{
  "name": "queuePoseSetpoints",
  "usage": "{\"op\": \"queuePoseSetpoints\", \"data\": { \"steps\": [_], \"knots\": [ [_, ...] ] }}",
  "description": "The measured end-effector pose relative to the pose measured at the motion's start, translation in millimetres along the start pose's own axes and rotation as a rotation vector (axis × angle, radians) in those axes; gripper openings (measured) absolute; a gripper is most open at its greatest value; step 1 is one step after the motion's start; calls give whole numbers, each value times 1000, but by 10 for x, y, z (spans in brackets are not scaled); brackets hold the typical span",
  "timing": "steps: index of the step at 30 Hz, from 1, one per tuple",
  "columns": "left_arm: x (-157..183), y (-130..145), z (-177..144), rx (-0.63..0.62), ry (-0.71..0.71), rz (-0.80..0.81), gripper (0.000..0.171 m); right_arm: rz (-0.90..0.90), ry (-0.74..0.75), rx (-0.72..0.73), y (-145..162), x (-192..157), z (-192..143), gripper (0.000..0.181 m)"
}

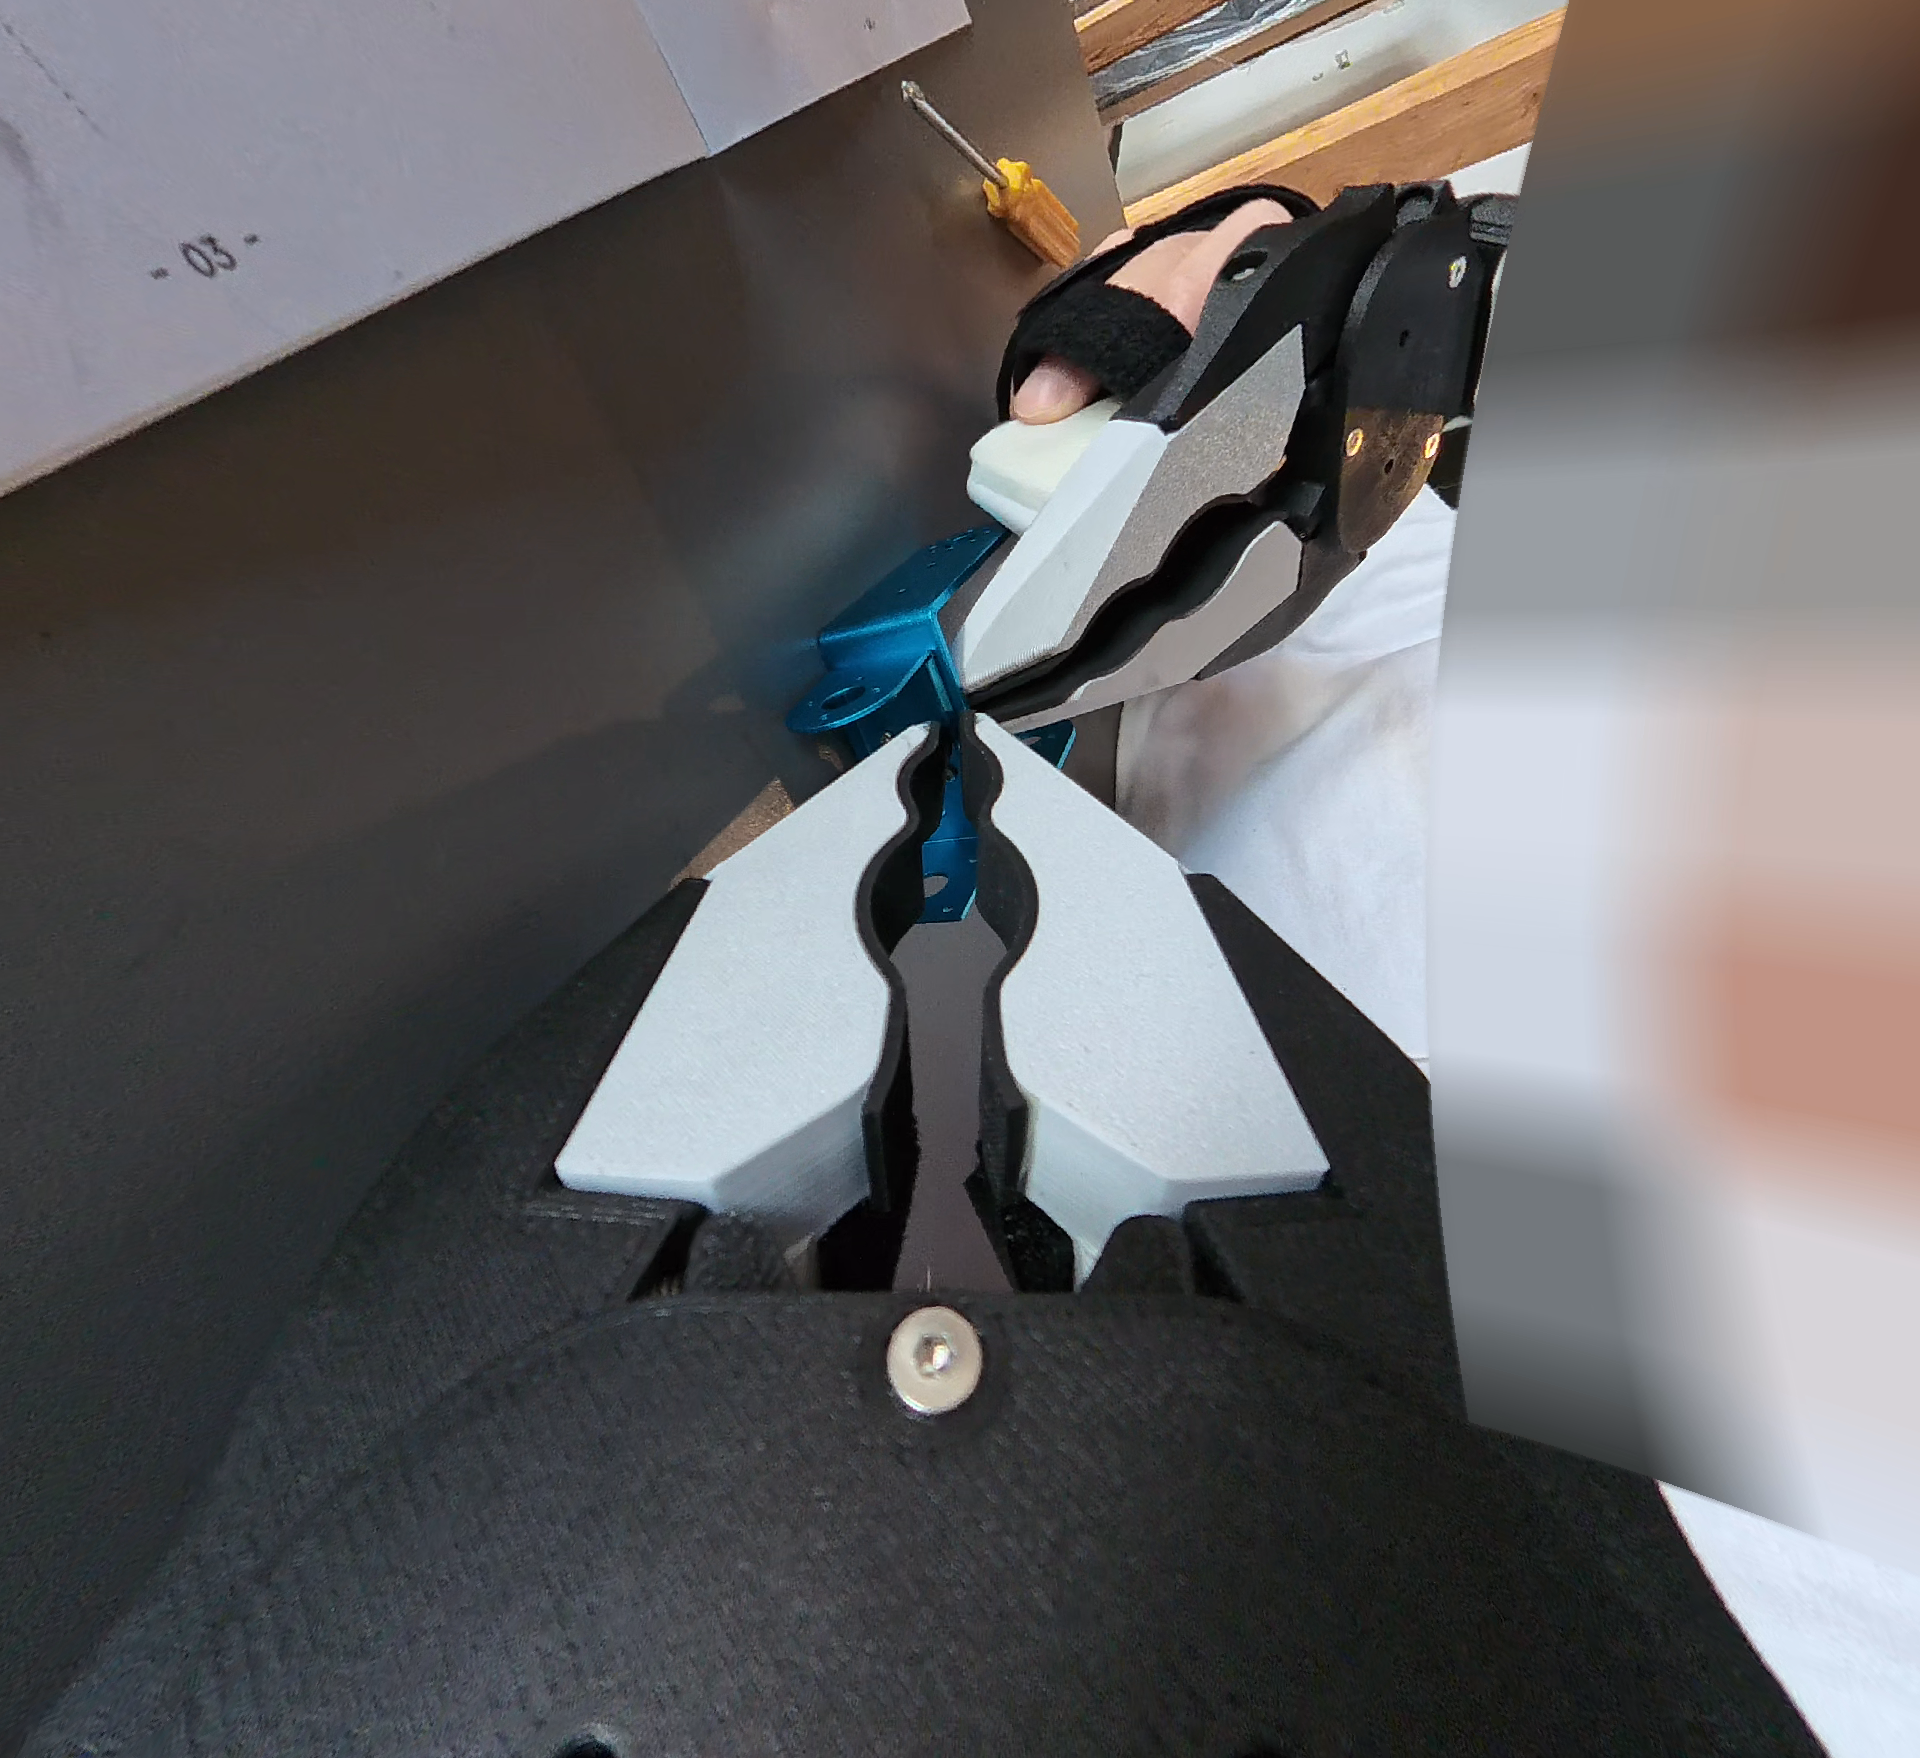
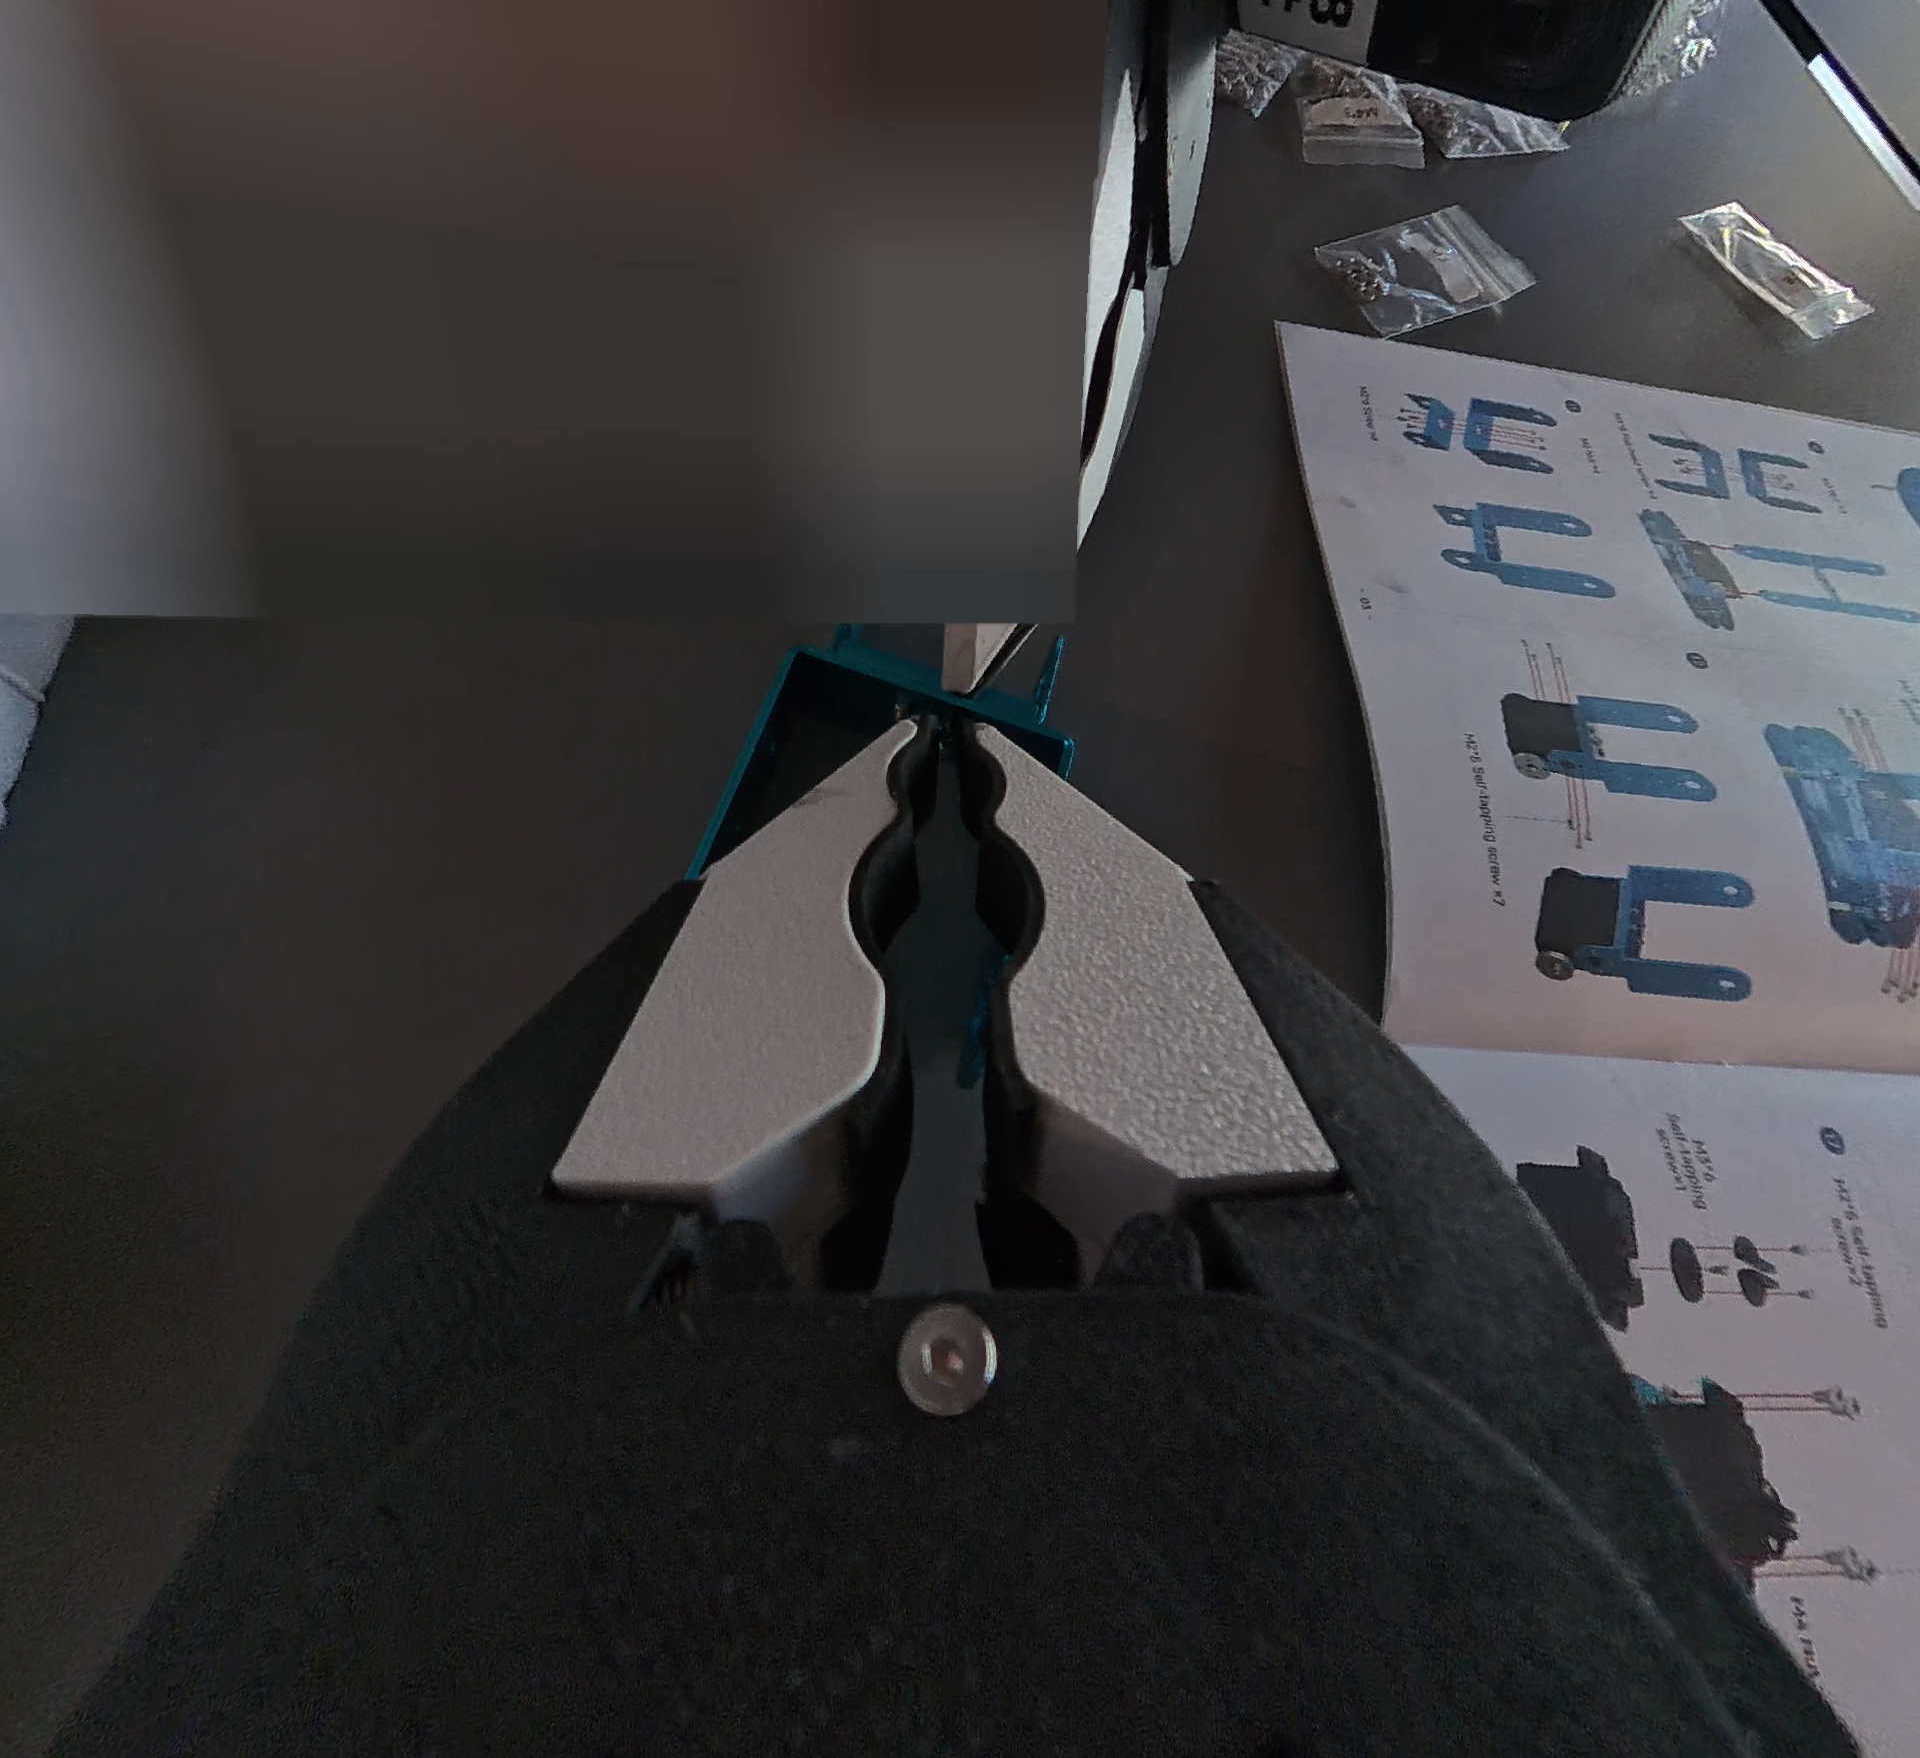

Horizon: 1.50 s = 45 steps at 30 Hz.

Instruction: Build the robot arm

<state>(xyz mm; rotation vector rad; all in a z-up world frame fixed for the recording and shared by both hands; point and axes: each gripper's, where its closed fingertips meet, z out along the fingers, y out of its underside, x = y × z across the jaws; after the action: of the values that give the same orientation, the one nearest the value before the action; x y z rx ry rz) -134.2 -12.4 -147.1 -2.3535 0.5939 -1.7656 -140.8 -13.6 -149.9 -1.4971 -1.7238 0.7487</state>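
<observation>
A blue metal bracket [image 1: 883, 638] with small holes is held just above the dark table [image 1: 416, 669]. My left gripper [image 1: 956, 737] is shut on its near part, and a blue strip shows between the fingers. My right gripper [image 1: 977, 695] comes in from the upper right, worn on a hand in a black strap, and its tips are shut on the same bracket beside the left tips. In the right wrist view, the right gripper [image 2: 940, 734] pinches the edge of the open teal bracket [image 2: 750, 758], and the left gripper's tip [image 2: 971, 659] shows just beyond it.
A yellow-handled screwdriver [image 1: 1029, 212] lies on the table behind the right gripper. Printed instruction sheets [image 1: 312, 150] lie to the left, and they also show in the right wrist view [image 2: 1558, 669]. Several small clear bags of hardware [image 2: 1397, 274] lie beyond them. A person in white stands close. Both grippers' tips are close together, under 4 cm apart.
</observation>
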Motion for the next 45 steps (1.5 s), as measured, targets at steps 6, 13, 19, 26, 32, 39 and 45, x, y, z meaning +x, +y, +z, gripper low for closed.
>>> {"op": "queuePoseSetpoints", "data": {
  "steps": [6,13,19,26,32,39,45],
  "knots": [
    [-2,-1,-2,1,-1,0,0,31,-1,-4,1,0,4,3],
    [4,3,0,0,2,0,0,167,-39,-5,1,-6,1,3],
    [4,1,1,0,1,0,0,294,-77,-3,2,-5,1,3],
    [6,2,1,2,2,0,0,377,-86,-2,-8,-18,-4,2],
    [6,1,1,1,0,2,0,420,-107,13,-16,-6,-7,0],
    [6,0,-1,3,0,1,0,450,-119,29,-21,1,-10,0],
    [7,1,1,3,0,1,0,441,-114,26,-18,1,-11,0]
  ]
}}
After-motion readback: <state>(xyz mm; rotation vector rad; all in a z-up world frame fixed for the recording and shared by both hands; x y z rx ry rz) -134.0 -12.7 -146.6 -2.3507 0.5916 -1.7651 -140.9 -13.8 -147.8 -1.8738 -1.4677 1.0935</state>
